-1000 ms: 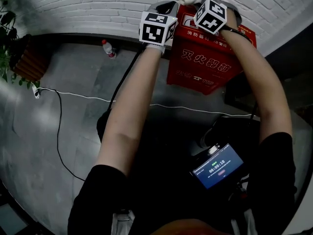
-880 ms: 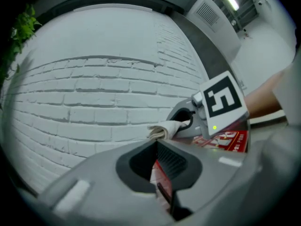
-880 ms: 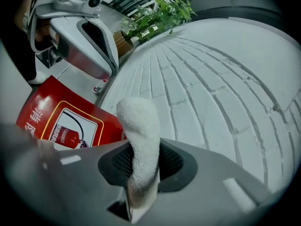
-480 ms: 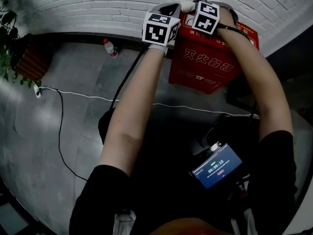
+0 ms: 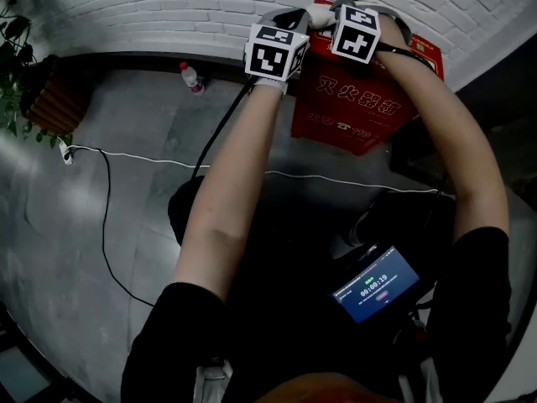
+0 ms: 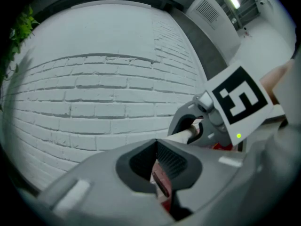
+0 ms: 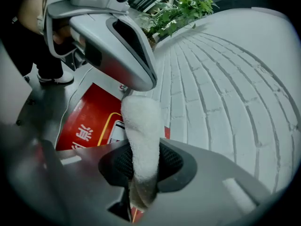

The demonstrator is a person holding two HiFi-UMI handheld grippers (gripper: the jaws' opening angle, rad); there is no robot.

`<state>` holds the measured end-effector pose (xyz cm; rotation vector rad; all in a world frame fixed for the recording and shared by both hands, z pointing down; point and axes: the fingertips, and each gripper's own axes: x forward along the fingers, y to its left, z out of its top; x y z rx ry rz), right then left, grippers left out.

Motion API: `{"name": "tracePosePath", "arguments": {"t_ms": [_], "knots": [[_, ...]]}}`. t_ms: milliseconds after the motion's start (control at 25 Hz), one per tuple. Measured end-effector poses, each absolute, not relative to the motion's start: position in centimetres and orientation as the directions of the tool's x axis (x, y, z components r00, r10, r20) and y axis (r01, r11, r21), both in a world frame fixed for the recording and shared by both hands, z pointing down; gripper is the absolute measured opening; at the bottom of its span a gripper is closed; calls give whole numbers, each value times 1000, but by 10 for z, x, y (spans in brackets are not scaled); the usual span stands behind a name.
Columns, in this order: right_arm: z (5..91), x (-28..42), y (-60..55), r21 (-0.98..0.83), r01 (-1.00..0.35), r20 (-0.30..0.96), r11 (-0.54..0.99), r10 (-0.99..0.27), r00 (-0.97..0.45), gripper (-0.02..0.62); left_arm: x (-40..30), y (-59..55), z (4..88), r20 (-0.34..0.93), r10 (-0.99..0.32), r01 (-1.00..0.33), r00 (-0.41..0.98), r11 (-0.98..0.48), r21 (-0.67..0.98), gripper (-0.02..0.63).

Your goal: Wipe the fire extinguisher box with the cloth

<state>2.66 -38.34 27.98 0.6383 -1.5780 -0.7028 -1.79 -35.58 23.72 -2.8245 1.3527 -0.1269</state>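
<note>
The red fire extinguisher box (image 5: 361,99) stands against the white brick wall, with yellow lettering on its front. Both grippers are up at its top left corner. A white cloth (image 5: 320,13) is rolled thin and stretched between them. My right gripper (image 5: 340,7) is shut on one end; the cloth (image 7: 141,131) rises out of its jaws (image 7: 143,166) toward the other gripper, with the box's red top (image 7: 89,121) just below. My left gripper (image 5: 295,15) is shut on the other end. In the left gripper view the cloth (image 6: 181,135) runs from my left gripper (image 6: 157,147) to the right one.
A small bottle with a red cap (image 5: 190,77) stands on the floor by the wall. A white cable (image 5: 151,162) trails across the grey floor. A potted plant (image 5: 17,65) is at far left, and a dark object (image 5: 419,154) sits right of the box. A lit screen (image 5: 373,288) hangs at the person's waist.
The right gripper has drifted slightly left, closer to the left one. Both still hold the cloth at the box's top.
</note>
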Motion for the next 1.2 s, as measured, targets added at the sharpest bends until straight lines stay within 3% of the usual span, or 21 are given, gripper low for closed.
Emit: {"name": "tracePosePath", "arguments": {"t_ms": [880, 1200], "knots": [[304, 0, -234, 655, 94, 749, 750, -627, -213, 92, -19, -302, 217, 47, -778, -770, 627, -628, -111, -2], [260, 32, -241, 782, 68, 616, 620, -752, -233, 92, -9, -323, 182, -45, -799, -798, 599, -592, -117, -2]]}}
